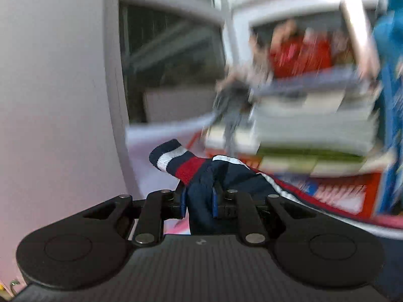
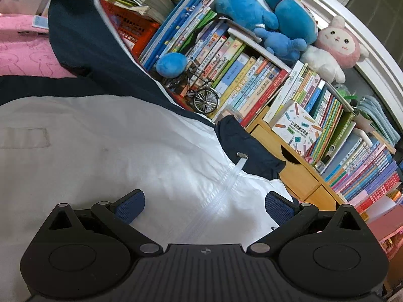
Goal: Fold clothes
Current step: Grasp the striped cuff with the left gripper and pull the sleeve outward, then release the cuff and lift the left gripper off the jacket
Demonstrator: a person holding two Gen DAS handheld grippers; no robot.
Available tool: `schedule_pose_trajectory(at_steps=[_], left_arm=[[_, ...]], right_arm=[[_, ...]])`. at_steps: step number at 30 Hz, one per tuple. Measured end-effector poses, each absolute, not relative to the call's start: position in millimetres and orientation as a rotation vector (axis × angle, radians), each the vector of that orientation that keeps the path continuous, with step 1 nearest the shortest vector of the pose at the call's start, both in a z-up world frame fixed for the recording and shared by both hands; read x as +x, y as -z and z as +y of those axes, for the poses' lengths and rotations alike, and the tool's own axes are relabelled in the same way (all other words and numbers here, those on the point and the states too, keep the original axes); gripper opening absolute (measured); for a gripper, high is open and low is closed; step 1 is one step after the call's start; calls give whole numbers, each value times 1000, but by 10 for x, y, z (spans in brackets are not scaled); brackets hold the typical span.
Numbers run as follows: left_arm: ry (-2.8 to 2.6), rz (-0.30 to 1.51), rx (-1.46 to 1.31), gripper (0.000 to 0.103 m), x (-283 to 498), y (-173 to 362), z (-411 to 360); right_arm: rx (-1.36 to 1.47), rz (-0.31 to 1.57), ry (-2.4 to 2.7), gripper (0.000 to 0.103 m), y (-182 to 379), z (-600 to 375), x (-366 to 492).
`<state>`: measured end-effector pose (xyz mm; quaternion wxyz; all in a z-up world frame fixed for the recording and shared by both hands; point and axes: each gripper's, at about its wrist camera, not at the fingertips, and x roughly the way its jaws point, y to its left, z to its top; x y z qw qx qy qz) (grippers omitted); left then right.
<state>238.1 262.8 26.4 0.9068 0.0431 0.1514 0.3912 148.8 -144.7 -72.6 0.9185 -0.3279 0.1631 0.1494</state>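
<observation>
Left tongs point(image 1: 200, 196): clamped on a bunch of navy fabric at the sleeve point(image 1: 191, 168) end, just behind the striped cuff point(image 1: 171, 157). Pads are pressing cloth from both sides, and the cuff sticks out past the tips. That looks like a sound hold for carrying the sleeve across the body without it slipping out. The left view is heavily blurred, so you can't read much beyond the grip and a stack of books point(image 1: 309, 123) behind.

Right tongs point(image 2: 205, 205): wide apart, nothing between the pads. They hang over the white front of the jacket point(image 2: 105, 151), close to the zip point(image 2: 221, 191). My read is that you keep them there to pin the body while the sleeve is folded in; I can't tell if they touch the cloth.

The jacket lies spread flat with its white panel up and navy parts at the collar end and side. One navy sleeve rises toward the top left of the right view. A pink sheet point(image 2: 22, 52) shows beyond it, so it's likely on a bed. The bookshelf point(image 2: 289, 95) with plush toys point(image 2: 254, 12) sits just beside it, so watch the swing of the sleeve.

Judgement: early stage, first sleeve fold in hand.
</observation>
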Motion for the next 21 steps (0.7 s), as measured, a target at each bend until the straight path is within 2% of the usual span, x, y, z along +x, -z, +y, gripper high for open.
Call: schedule_pose_trajectory(at_steps=[6, 9, 11, 12, 13, 15, 18, 21], left_arm=[[-841, 595, 142, 23, 2757, 423, 2910], [-862, 695, 121, 39, 2830, 532, 3013], [-868, 691, 106, 52, 2810, 481, 3063], [-865, 687, 85, 68, 2783, 441, 3079], [-861, 682, 64, 78, 2755, 402, 3095], [-849, 661, 20, 80, 2691, 300, 3097], [-814, 629, -20, 93, 2581, 115, 3005], [-730, 590, -9, 93, 2471, -63, 2722]], right_arm=[[-653, 347, -310, 103, 732, -1448, 1566], [-651, 349, -311, 103, 729, -1447, 1566], [-651, 349, -311, 103, 727, -1447, 1566], [-652, 348, -311, 103, 728, -1444, 1562], [-651, 348, -310, 103, 727, -1444, 1562], [-648, 350, -307, 103, 726, -1447, 1565], [-649, 349, -310, 103, 721, -1461, 1568], [-649, 349, -311, 103, 722, -1457, 1568]])
